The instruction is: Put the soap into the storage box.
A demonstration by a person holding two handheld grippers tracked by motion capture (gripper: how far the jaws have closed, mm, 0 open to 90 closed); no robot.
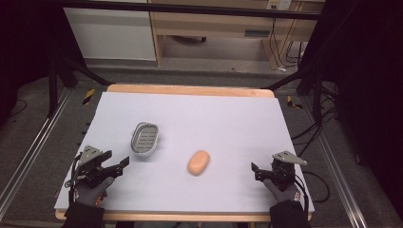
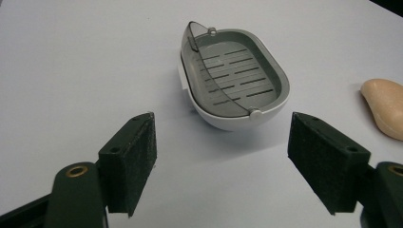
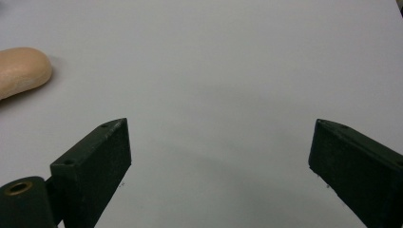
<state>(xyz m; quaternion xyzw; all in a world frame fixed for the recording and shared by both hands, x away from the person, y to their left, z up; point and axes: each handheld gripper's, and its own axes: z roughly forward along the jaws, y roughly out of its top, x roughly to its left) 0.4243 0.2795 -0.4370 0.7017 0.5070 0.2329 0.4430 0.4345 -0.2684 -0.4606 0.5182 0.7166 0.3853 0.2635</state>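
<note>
Both hands low at near desk [image 1: 199, 109] edge. Left claw [image 1: 119, 164] wide open, empty, facing soap dish [image 1: 144, 138]; right claw [image 1: 255, 172] wide open, empty, soap [image 1: 198, 162] to its left.

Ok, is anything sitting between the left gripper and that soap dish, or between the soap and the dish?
Nothing visible. The left gripper has open jaws facing the soap dish across bare white table. The soap lies apart from the dish, with only bare surface between them.

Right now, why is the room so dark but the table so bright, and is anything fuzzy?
High view: light falls on the white table while the surroundings stay dark. Left gripper view: the soap dish is sharp and casts a soft shadow. Right gripper view: the near fingers look slightly soft.
</note>
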